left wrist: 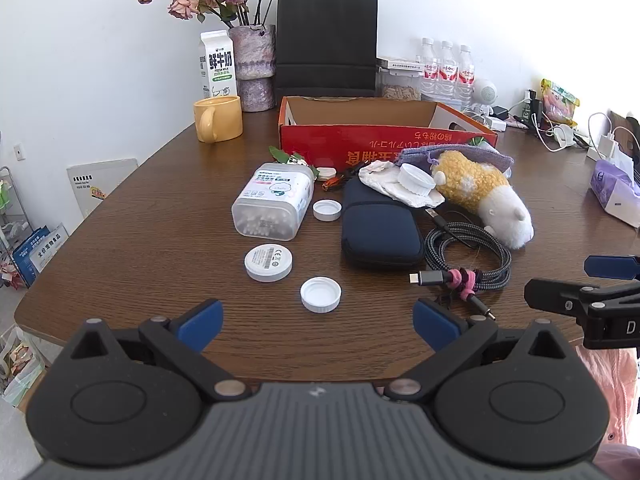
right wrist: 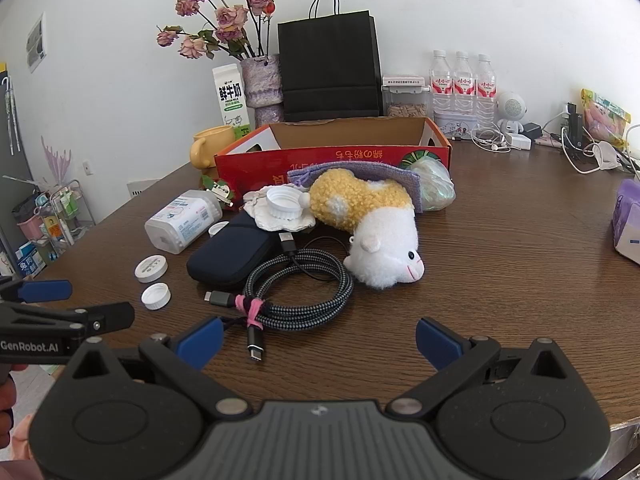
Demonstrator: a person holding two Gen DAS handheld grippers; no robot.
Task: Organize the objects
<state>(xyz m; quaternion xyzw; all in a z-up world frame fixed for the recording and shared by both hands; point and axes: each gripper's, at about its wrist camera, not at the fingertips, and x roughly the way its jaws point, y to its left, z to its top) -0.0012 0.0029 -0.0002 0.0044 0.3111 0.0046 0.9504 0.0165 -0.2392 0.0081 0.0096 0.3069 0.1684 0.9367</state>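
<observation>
Left wrist view: left claw [left wrist: 318,322] spread wide and empty over the desk [left wrist: 160,216], right claw [right wrist: 318,338] likewise apart, white cap [left wrist: 321,294] just ahead, coiled cable [right wrist: 300,292] beyond, plush toy [right wrist: 368,220] farther, red box [left wrist: 384,128] behind.

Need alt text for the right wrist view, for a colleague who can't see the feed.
The open, empty right gripper hovers above a brown wooden table, just short of a coiled braided cable. Beyond lie a yellow-and-white plush toy, a navy pouch, loose white caps and an open red cardboard box. The left gripper enters from the left edge.
</observation>
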